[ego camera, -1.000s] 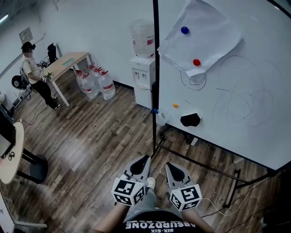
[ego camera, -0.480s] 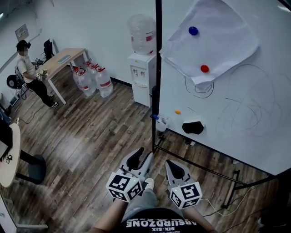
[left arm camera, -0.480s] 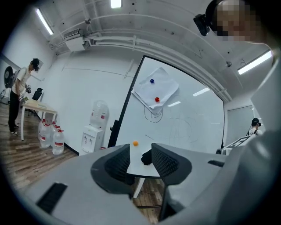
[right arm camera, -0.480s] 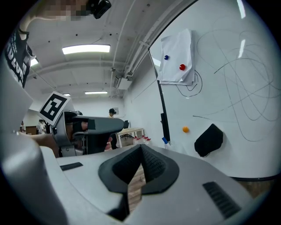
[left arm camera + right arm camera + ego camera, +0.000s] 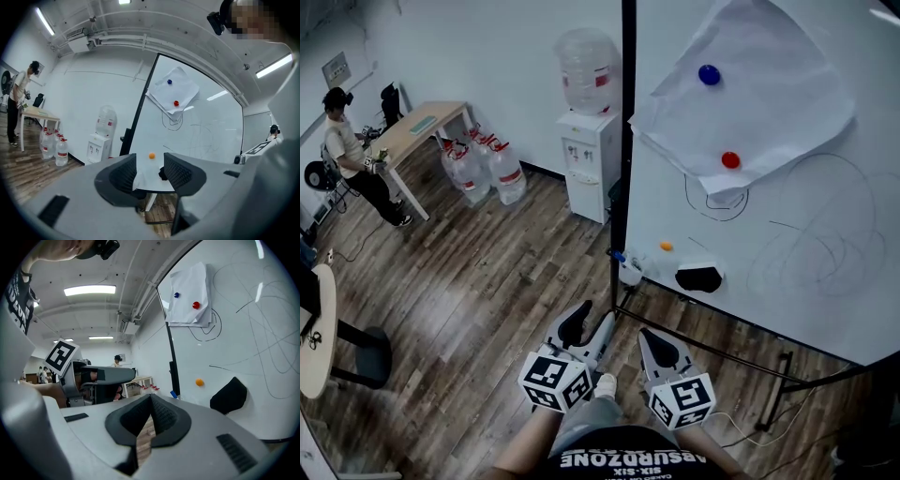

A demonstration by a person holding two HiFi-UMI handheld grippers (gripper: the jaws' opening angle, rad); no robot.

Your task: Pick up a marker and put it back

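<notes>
I'm facing the far whiteboard (image 5: 787,216). The left gripper (image 5: 586,323), jaws just opening and empty, is readying for the blue marker (image 5: 620,255). The right gripper (image 5: 654,339) is resting closed.

Bare wood floor (image 5: 478,281) left of the whiteboard (image 5: 806,281): wide open. Board face reachable, apart from black eraser (image 5: 698,277) and paper sheets (image 5: 750,103) stuck to it. Black upright post (image 5: 624,141) at left edge, marker cup (image 5: 629,272) by its foot, water dispenser (image 5: 587,164) just behind. Low stand bar (image 5: 722,348) crosses near floor.
</notes>
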